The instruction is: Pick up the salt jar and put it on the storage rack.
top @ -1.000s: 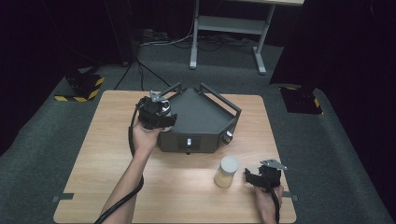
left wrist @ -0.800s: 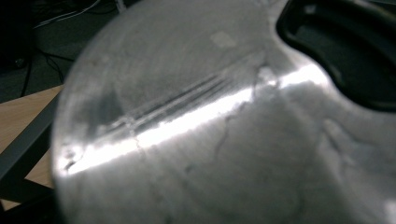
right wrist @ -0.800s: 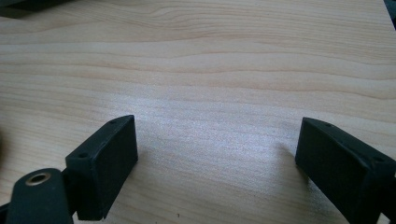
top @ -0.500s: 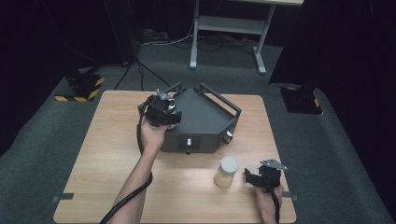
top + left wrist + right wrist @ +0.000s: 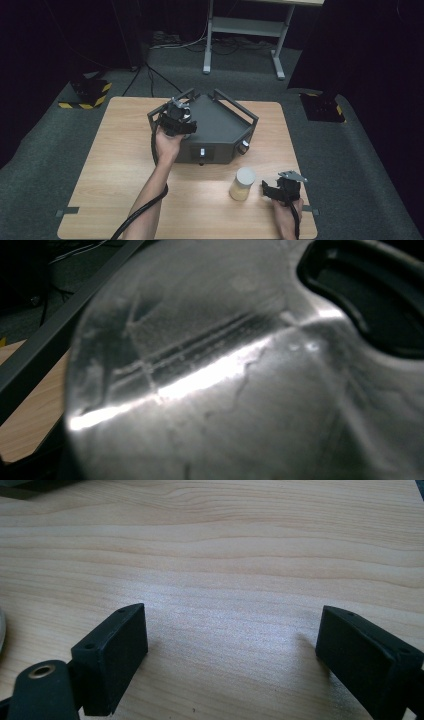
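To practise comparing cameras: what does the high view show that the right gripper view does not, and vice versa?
High view: the dark box under the left gripper, and the lidded jar. Right gripper view: close wood grain between its open jaws, nothing held. Both: the wooden table and the right gripper.

Black right gripper (image 5: 270, 190) bears a grey three-cornered plate; black cables trail along bare forearms.
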{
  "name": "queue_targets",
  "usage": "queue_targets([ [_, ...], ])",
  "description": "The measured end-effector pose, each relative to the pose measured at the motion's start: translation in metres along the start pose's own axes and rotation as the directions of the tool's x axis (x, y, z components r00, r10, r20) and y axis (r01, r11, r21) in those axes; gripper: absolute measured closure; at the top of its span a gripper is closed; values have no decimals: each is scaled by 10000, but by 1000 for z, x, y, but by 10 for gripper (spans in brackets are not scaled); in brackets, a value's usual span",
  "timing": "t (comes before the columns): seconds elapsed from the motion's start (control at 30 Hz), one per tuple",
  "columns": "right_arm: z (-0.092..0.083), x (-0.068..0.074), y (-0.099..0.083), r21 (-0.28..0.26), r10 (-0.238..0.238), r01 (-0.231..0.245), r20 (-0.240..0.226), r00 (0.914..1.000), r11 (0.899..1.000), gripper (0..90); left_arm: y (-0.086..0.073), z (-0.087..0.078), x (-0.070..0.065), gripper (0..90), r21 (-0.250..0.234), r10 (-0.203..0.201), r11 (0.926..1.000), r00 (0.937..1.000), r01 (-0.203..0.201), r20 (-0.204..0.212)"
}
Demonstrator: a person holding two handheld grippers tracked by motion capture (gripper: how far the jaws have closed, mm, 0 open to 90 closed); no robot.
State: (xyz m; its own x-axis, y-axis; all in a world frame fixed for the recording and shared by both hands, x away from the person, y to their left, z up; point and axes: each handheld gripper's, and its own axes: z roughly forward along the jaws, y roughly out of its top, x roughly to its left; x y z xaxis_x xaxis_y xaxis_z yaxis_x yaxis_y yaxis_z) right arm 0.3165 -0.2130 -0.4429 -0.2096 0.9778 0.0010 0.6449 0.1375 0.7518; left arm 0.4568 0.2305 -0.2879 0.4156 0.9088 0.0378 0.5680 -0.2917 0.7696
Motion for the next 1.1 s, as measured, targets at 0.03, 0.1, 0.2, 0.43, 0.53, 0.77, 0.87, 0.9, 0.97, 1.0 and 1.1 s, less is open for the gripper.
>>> queue_targets([
  [0.03, 0, 0, 0, -2, 2, -2, -4, 10000, 10000, 129, 0, 1, 0, 302, 5, -31, 10000, 10000, 31, 9],
  [0.1, 0, 0, 0, -7, -3, 3, -20, 10000, 10000, 130, 0, 3, 0, 302, 37, -35, 10000, 10000, 35, 7],
  [0.2, 0, 0, 0, 1, -30, 30, -29, 10000, 10000, 130, -1, 6, -1, 302, 56, -38, 10000, 10000, 38, 61],
  [0.43, 0, 0, 0, 3, -33, 33, -51, 10000, 10000, 131, -2, 7, 0, 302, -28, -140, 9999, 9998, 141, 143],
  [0.53, 0, 0, 0, 3, -36, 36, -53, 10000, 10000, 131, -3, 8, 3, 301, -40, -219, 9998, 9996, 220, 197],
  [0.77, 0, 0, 0, 3, -70, 70, -63, 10000, 10000, 132, -3, 9, 8, 300, 18, -416, 9991, 9985, 416, 347],
  [0.87, 0, 0, 0, 2, -83, 83, -76, 9999, 10000, 132, -2, 9, 8, 296, -33, -429, 9991, 9984, 430, 355],
  [0.9, 0, 0, 0, 5, -94, 94, -72, 9999, 10000, 131, -3, 9, 9, 296, -110, -494, 9987, 9979, 499, 415],
  [0.97, 0, 0, 0, 11, -127, 127, -67, 9999, 9999, 132, -4, 9, 12, 222, -168, -556, 9982, 9966, 567, 606],
  [1.0, 0, 0, 0, 8, -146, 146, -69, 9999, 9999, 132, -4, 8, 11, 222, -150, -504, 9986, 9969, 514, 596],
  [1.1, 0, 0, 0, 10, -146, 146, -62, 9999, 9999, 133, -5, 5, 9, 132, -187, -387, 9990, 9979, 397, 513],
])
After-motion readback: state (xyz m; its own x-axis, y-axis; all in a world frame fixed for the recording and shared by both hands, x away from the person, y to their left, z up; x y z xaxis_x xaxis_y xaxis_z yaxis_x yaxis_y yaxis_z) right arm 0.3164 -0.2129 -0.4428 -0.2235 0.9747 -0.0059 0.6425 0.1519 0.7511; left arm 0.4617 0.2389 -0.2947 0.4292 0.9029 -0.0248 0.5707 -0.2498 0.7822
